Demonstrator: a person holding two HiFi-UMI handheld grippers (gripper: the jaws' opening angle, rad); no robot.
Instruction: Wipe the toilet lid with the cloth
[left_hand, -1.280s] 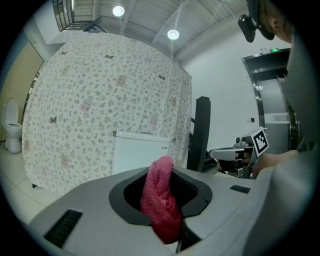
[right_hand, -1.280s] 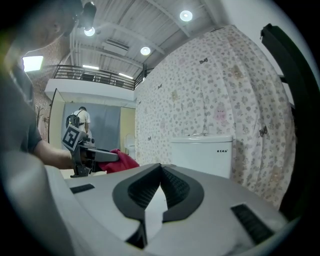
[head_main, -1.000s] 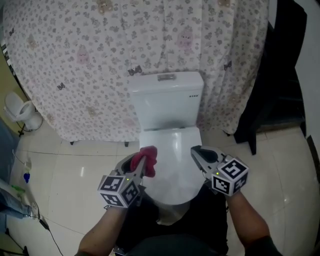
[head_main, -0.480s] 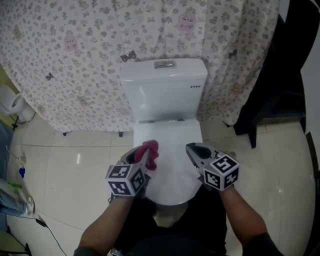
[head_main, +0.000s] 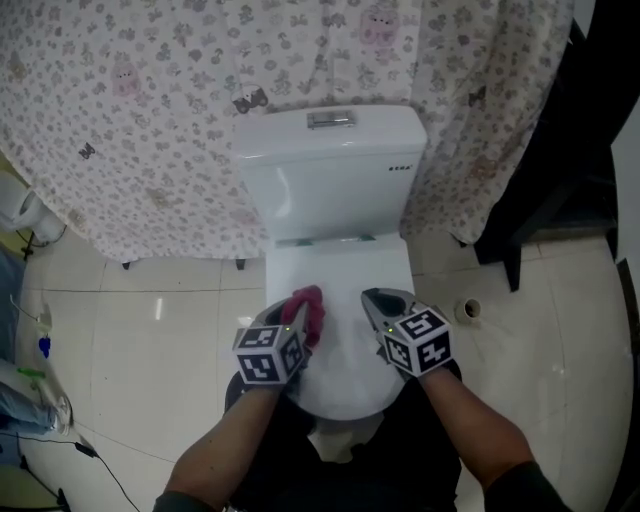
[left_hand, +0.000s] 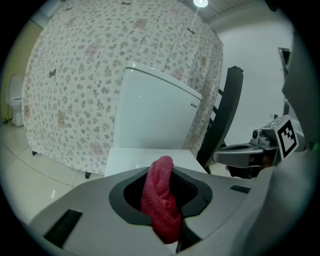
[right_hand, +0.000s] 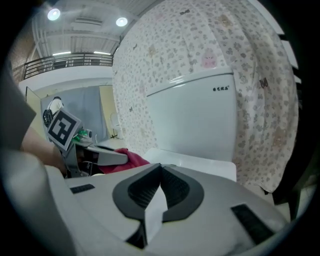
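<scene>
The small dark print on the front of the cistern (head_main: 330, 175) is too small to read. The left gripper (head_main: 298, 320) pinches the red cloth (head_main: 309, 306) over the closed toilet lid (head_main: 340, 265). The right gripper (head_main: 373, 301), jaws pressed together and empty, hovers beside it. Both forearms reach forward.

Both forearms (head_main: 228, 440) reach forward side by side, left gripper (head_main: 297, 318) clamped on the cloth (head_main: 311, 310), right gripper (head_main: 375, 300) closed, empty.
</scene>
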